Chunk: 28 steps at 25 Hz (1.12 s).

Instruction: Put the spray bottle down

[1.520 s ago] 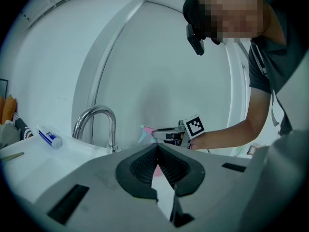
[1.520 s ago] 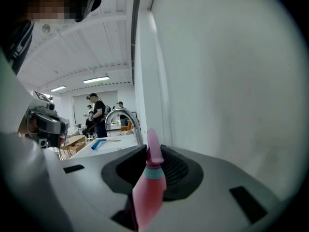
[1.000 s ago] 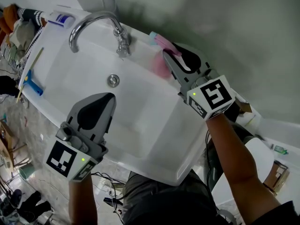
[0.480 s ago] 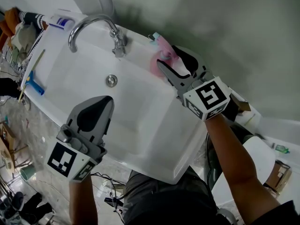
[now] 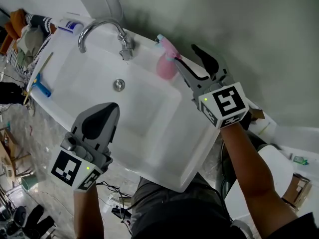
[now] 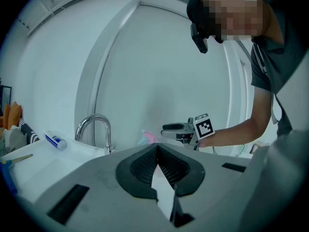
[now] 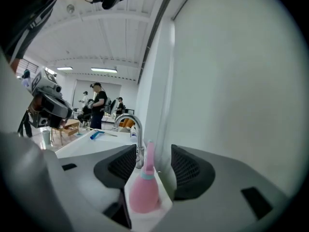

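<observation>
Spray bottle, pink and upright with its nozzle on top, stands on the back rim of the sink, just in front of the right hand-held gripper and in line with the gap between its jaws. That hand-held gripper's jaws have just been opening and now stand wide apart. The bottle's body sits between them near the tips, and as far as the right gripper view shows, neither pad presses on it, though the inner jaw looks very close to the neck. The bottle's long axis runs vertically, square to the nearly level line along which the hand-held gripper points. The faucet rises farther ahead, beyond the bottle. The left hand-held gripper hangs well apart from the bottle over the near side of the sink, jaws closed on nothing. The bottle appears set down, so what remains is probably a straight pull back, keeping both jaws clear of it.
</observation>
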Available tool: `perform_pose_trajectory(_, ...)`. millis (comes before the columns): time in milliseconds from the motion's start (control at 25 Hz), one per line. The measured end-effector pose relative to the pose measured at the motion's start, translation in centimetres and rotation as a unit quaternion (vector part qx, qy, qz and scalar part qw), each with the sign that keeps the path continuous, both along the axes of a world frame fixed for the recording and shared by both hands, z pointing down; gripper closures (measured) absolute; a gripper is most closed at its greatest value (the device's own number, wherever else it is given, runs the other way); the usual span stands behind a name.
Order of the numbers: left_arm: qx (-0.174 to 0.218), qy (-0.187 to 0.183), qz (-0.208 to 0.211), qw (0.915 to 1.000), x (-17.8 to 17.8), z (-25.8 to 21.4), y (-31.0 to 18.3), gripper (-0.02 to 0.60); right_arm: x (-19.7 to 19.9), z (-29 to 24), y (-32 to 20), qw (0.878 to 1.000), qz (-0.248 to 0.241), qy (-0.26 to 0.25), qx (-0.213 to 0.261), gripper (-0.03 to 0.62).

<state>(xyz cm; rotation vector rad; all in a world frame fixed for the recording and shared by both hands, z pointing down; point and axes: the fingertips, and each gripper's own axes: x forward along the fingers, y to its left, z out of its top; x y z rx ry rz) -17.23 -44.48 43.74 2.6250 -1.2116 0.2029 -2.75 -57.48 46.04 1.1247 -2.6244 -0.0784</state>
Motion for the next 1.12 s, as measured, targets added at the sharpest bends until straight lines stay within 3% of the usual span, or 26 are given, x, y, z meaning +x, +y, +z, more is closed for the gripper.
perform_pose_trajectory(120, 0.003, -0.005, -0.008, 0.9999, -0.1, -0.7, 1.0, 0.577, 1.6, -1.8, 0.8, 0.999, 0.029, 0.007, 0.011, 0.373)
perform_pose_trajectory(200, 0.005, -0.007, -0.014, 0.9999, -0.1, -1.1, 1.8, 0.577, 2.4, -2.8, 1.8, 0.999, 0.038, 0.009, 0.013, 0.471)
perform_pose_trajectory(280, 0.005, -0.007, -0.021, 0.9997, 0.0, -1.4, 2.6, 0.577, 2.9, -3.6, 3.0, 0.999, 0.034, 0.002, 0.012, 0.505)
perform_pose_trajectory(520, 0.000, 0.008, -0.038, 0.9992, 0.8, -2.7, 5.2, 0.577, 4.6, -6.2, 7.3, 1.000, 0.007, -0.004, 0.021, 0.511)
perform_pose_trajectory(840, 0.004, -0.009, -0.059, 0.9982, 2.6, -5.1, 8.8, 0.577, 9.4, -8.4, 12.3, 1.000, 0.004, -0.019, 0.014, 0.519)
perform_pose_trajectory(1120, -0.015, -0.021, -0.080, 0.9965, 3.9, -6.8, 13.5, 0.577, 10.9, -6.5, 20.5, 0.997, -0.034, -0.029, -0.066, 0.519)
